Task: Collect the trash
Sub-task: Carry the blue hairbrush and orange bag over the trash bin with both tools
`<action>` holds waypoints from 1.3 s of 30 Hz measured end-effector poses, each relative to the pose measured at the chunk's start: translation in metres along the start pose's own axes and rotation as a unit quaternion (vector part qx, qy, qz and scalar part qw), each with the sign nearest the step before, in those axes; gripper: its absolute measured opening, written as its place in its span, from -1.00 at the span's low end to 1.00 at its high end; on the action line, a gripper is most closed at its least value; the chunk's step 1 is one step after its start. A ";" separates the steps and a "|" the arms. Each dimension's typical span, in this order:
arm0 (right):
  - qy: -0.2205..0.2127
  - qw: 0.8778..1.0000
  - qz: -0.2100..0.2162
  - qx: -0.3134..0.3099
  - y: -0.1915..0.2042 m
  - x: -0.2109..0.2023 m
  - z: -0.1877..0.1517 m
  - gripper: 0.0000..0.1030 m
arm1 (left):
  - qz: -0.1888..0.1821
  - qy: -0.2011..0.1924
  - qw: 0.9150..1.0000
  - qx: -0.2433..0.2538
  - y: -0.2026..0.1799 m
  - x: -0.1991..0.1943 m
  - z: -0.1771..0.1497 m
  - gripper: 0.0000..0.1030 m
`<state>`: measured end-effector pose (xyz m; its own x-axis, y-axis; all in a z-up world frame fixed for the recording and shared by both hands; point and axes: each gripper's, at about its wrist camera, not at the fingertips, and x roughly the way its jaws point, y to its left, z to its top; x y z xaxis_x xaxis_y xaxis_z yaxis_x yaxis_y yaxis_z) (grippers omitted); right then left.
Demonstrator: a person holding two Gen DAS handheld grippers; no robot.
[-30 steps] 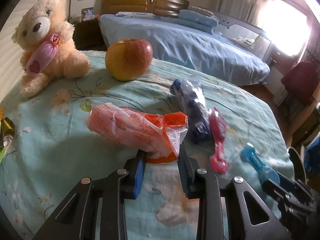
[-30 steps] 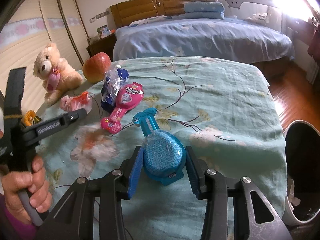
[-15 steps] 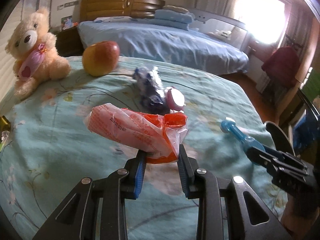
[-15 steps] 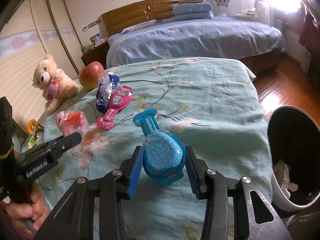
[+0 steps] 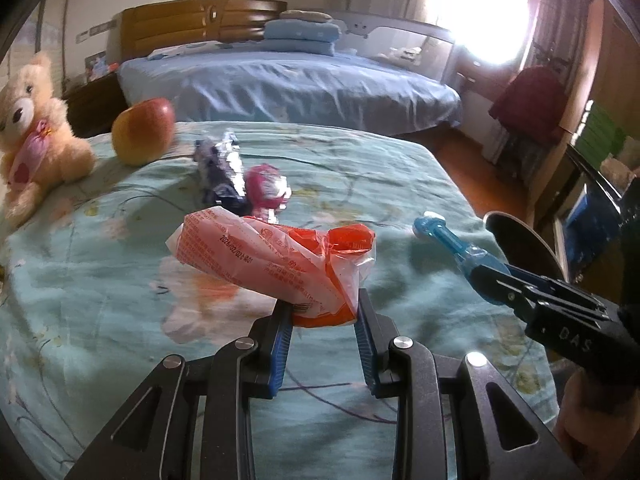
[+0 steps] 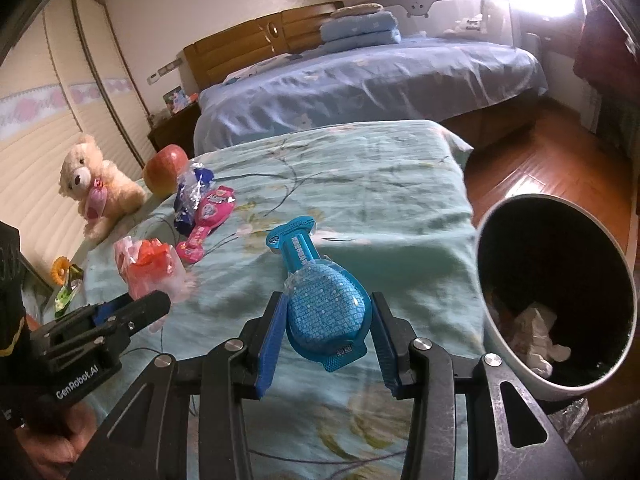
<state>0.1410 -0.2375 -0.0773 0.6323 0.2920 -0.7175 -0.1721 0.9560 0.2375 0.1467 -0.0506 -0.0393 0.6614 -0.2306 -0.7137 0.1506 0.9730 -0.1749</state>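
Observation:
My left gripper (image 5: 323, 307) is shut on a crumpled orange plastic wrapper (image 5: 272, 264) and holds it above the teal bedspread. The right gripper (image 6: 327, 316) is shut on a blue blister pack (image 6: 320, 300) with a long neck, also lifted off the cloth. That same blue pack (image 5: 452, 246) shows in the left wrist view at the right, and the orange wrapper (image 6: 148, 268) in the right wrist view at the left. A round bin (image 6: 500, 344) with crumpled white paper inside stands on the floor right of the bed.
On the bedspread (image 6: 360, 200) lie a dark blue foil wrapper (image 5: 220, 172), a pink blister pack (image 6: 206, 222), a red apple (image 5: 142, 136) and a teddy bear (image 5: 32, 128). A second bed with blue sheets (image 5: 300, 84) stands behind. Wood floor lies to the right.
Both grippers have swung to the right with their loads. The bin has come fully into the right wrist view, and the teddy bear and apple have slid toward the left edge.

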 end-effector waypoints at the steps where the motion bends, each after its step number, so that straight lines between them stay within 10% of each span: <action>1: -0.001 1.000 -0.002 0.003 -0.003 -0.002 0.000 -0.18 | -0.003 0.001 1.000 0.004 -0.004 0.000 0.000 -0.45; 39: -0.038 0.993 -0.066 0.095 -0.111 -0.055 -0.010 -0.18 | -0.081 0.018 0.988 0.127 -0.121 0.037 0.019 -0.45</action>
<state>0.1177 -0.3590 -0.0708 0.6968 0.1549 -0.7003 0.0564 0.9615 0.2688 0.1672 -0.1770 -0.0319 0.5873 -0.3795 -0.7149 0.4354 0.8927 -0.1162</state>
